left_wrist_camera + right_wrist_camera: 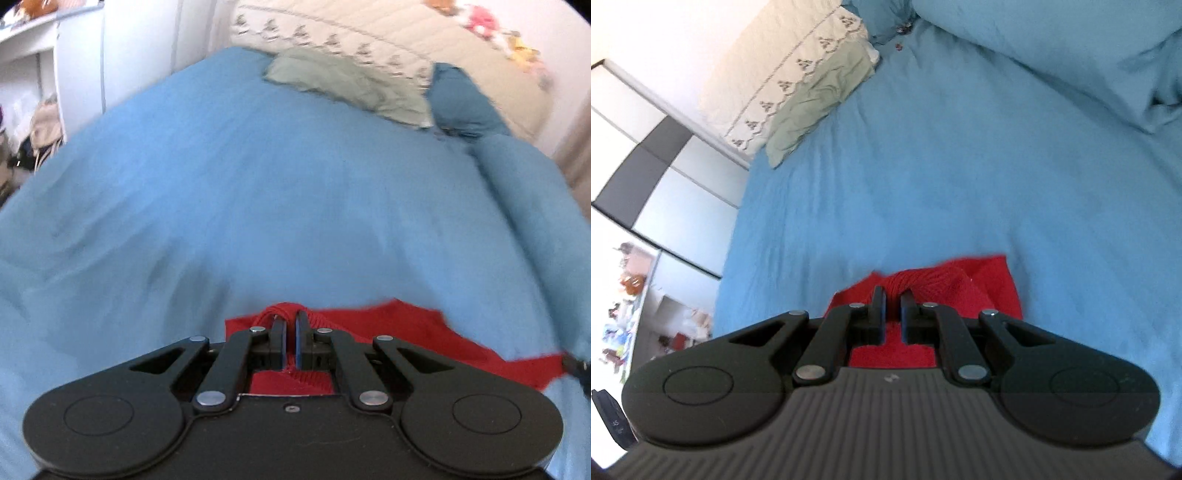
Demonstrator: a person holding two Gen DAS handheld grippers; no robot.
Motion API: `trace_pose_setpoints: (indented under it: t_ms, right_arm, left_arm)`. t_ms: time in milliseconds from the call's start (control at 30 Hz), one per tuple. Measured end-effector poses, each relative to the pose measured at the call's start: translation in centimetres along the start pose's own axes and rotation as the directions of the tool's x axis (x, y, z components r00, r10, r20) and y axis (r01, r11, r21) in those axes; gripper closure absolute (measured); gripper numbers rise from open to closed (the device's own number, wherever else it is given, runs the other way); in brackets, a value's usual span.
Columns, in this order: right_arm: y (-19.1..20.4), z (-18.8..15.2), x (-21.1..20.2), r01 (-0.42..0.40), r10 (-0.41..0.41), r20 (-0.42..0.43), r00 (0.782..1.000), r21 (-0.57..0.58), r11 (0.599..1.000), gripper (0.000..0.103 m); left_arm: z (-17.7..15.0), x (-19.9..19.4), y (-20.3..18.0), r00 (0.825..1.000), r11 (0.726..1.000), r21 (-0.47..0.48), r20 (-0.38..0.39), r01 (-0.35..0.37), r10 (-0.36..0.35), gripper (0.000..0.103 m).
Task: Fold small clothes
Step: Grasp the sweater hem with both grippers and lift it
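Pinching bunched red knit garment [399, 328] over the blue bedspread [258, 177], left gripper [290, 332] and right gripper [894, 306] each clamp a fold of it.

Blue bedspread [258, 184], green pillow [343, 83], cream quilted headboard [406, 33]

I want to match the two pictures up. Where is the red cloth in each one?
Left wrist view: the red cloth lies at the bottom middle on the blue sheet, pinched in the left claw.
Right wrist view: the red cloth is at the lower middle, bunched in the right claw.
Shared landmark: the green pillow far up the bed.
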State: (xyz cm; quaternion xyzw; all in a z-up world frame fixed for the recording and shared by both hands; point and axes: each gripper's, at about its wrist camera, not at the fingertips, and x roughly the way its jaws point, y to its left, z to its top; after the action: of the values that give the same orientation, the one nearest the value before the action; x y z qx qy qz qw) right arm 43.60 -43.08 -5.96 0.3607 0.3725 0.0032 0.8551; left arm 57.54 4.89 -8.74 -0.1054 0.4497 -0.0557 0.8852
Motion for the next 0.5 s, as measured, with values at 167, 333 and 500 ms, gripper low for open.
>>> trace_pose_setpoints:
  t_ms: [167,333,500]
  right_arm:
    - [-3.5,0.3,9.6,0.044,-0.044,-0.024,0.999,0.003,0.999,0.081]
    - [-6.0,0.7,14.5,0.039,-0.039,-0.03,0.999,-0.005,0.999,0.081]
    - [-5.9,1.3,16.0,0.04,-0.043,-0.047,0.998,-0.064,0.997,0.074]
  left_arm:
    - [-0.1,6.6,1.2,0.996,0.994,-0.061,0.006,-0.088,0.089,0.099]
    - [-0.8,8.9,2.2,0.994,0.989,-0.096,-0.004,-0.113,0.113,0.099]
    - [-0.5,8.9,1.6,0.99,0.984,-0.115,0.016,-0.139,0.142,0.074]
